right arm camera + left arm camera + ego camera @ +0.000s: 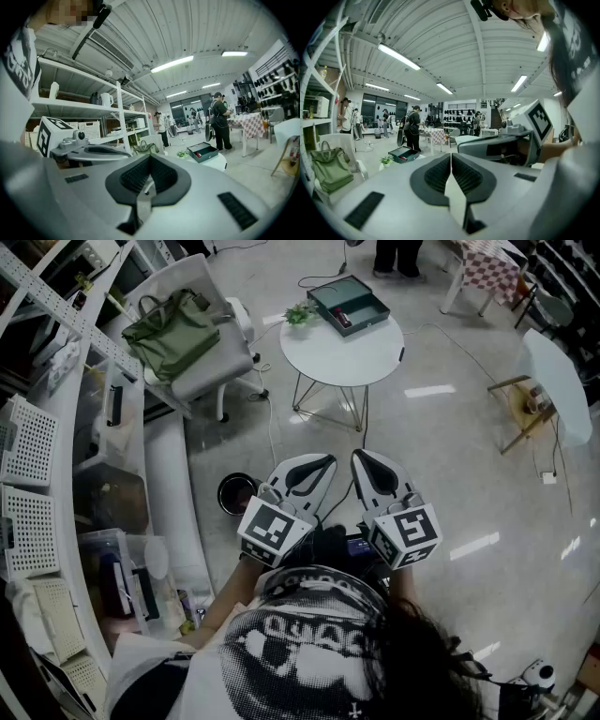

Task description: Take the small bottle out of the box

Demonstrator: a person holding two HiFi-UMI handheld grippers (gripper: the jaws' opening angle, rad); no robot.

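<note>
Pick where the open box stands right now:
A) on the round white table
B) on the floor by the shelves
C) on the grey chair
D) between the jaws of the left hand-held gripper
A: the head view shows the box lying open on the round white table, next to a small plant, while the chair holds only a green bag.

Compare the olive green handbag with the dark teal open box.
The olive green handbag is soft and slumped; the dark teal open box is rigid and rectangular. The handbag sits on the white office chair; the box sits on the round white table. Both rest off the floor.
</note>
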